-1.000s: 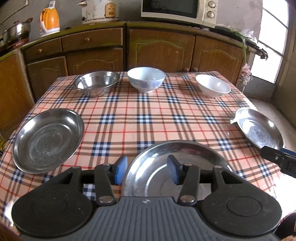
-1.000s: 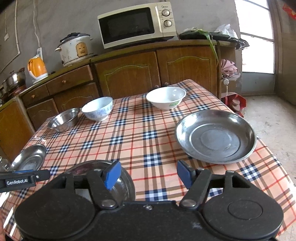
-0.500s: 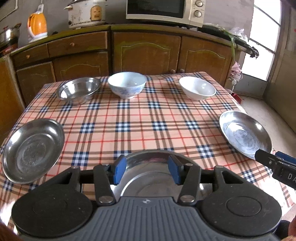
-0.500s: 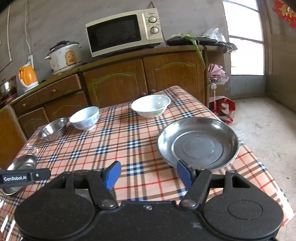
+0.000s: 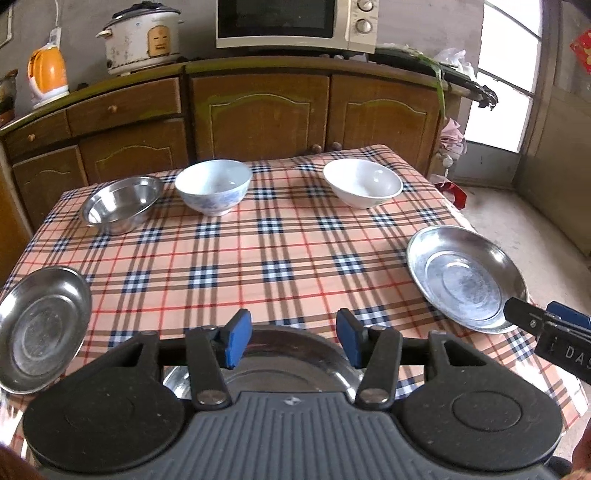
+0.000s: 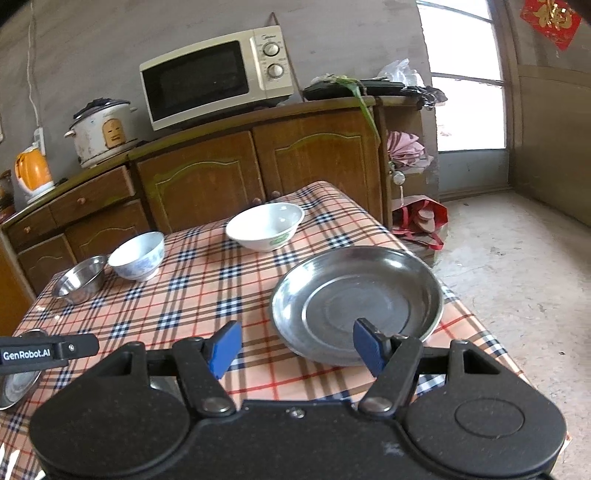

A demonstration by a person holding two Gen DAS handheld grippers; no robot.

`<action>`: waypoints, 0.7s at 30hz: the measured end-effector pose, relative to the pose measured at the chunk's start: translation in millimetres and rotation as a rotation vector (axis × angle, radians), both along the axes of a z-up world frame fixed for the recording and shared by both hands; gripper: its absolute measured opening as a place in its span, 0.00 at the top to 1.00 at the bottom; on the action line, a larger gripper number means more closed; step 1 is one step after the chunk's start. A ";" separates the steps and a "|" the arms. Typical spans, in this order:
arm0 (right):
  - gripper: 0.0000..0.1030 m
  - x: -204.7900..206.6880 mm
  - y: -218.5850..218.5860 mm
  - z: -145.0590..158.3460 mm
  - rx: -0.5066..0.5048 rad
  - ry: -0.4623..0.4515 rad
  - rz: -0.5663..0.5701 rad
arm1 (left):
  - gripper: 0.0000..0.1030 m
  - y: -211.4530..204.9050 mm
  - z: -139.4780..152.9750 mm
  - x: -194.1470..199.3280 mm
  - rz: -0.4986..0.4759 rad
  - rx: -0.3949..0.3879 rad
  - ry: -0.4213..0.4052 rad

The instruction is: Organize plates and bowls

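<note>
A checked worktop (image 5: 295,251) held three steel plates (image 5: 461,280) along its near edge and sides and three bowls (image 5: 212,186) at the far side. Left gripper (image 5: 291,341) and right gripper (image 6: 295,345) hovered, jaws apart, gripping nothing.

Left wrist view: from the near table (image 5: 295,258) edge, looking down-forward across it toward the cabinets (image 5: 258,122); near plate (image 5: 288,365) right under the lens.
Right wrist view: near edge too, further right, angled left toward the microwave (image 6: 218,77); right plate (image 6: 356,302) close.
Shared: white bowl (image 5: 364,182) (image 6: 264,225), microwave (image 5: 295,20), cabinets (image 6: 229,173).
</note>
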State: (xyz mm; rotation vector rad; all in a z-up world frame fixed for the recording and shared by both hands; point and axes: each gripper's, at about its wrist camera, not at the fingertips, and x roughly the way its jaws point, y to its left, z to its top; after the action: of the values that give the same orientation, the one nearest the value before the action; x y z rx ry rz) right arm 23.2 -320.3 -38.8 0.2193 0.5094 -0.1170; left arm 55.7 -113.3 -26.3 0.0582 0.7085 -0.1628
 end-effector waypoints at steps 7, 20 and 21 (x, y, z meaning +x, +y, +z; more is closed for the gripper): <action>0.23 8.7 -17.6 -1.9 -0.008 -0.006 -0.023 | 0.47 -17.1 -0.7 10.0 -0.008 -0.001 0.001; 0.23 23.6 -61.5 -17.3 -0.006 0.013 -0.112 | 0.45 -60.0 -9.7 26.1 -0.048 -0.004 0.028; 0.23 24.7 -65.6 -18.3 -0.004 0.012 -0.117 | 0.45 -63.5 -11.0 27.8 -0.050 -0.002 0.030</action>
State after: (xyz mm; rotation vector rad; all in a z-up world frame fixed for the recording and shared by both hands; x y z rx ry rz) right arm 47.9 -385.9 -57.1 0.2449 0.5085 -0.2337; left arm 83.5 -176.7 -37.3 0.0714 0.7372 -0.2132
